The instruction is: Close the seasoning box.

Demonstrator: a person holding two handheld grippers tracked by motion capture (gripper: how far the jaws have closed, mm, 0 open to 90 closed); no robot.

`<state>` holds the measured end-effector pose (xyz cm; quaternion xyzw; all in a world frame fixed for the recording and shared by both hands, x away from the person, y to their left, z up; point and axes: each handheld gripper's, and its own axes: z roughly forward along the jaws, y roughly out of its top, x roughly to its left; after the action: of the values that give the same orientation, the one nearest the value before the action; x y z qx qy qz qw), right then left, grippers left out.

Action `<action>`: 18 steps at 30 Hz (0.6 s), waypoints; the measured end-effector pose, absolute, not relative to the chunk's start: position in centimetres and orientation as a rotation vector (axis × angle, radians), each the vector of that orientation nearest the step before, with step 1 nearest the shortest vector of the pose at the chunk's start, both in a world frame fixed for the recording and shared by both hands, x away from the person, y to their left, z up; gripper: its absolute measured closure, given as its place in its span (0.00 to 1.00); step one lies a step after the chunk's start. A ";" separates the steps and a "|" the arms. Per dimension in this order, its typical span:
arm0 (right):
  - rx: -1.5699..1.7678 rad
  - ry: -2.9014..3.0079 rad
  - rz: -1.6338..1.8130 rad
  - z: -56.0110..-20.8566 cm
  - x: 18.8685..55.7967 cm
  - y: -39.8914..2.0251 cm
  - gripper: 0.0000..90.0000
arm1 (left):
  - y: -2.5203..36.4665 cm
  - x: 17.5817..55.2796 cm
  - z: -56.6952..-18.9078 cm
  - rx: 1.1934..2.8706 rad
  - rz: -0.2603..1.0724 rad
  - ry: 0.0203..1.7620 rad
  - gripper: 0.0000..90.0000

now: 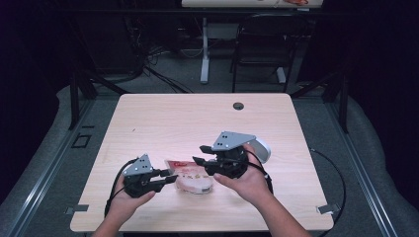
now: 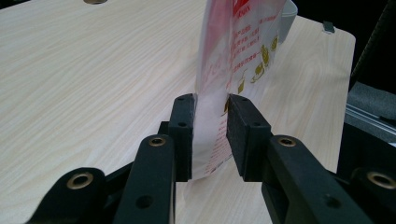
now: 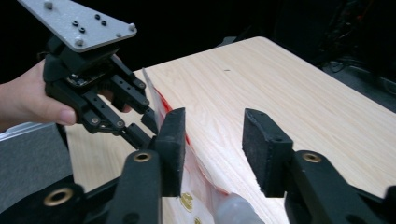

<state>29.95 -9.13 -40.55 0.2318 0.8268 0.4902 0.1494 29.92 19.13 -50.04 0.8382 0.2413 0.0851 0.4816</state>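
- Thin glossy plastic pouch (image 2: 233, 60), red-and-white print, on pale woodgrain table (image 1: 163, 118).
- Left gripper (image 2: 210, 135): black pads clamped on pouch edge.
- Right gripper (image 3: 212, 149): jaws wide apart, nothing gripped, pouch just below.

room: dark | floor (image 1: 163, 74): grey | table (image 1: 168, 118): light wood | chair (image 1: 262, 44): black

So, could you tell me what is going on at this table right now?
A person is working on a red-and-white printed plastic pouch with two hand-held grippers at a light wooden table. The left gripper has its jaws closed on one edge of the pouch. The right gripper hangs over the pouch with its jaws open and nothing gripped. A white container sits behind the right hand.
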 end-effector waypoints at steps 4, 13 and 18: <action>0.615 2.406 1.401 -40.2 30.2 -8.4 0.63 | 19.1 29.9 -50.1 2.038 0.206 0.589 0.81; 0.514 2.489 1.304 -40.1 30.2 -6.9 0.77 | 19.1 30.0 -50.1 2.037 0.212 0.583 0.83; 0.476 2.513 1.266 -40.0 30.3 -5.9 0.80 | 19.1 30.0 -50.1 2.038 0.212 0.583 0.84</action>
<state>30.29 -5.91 -39.99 0.1650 0.8715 0.4390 0.1435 30.03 19.10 -50.14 0.8369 0.2393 0.0870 0.4844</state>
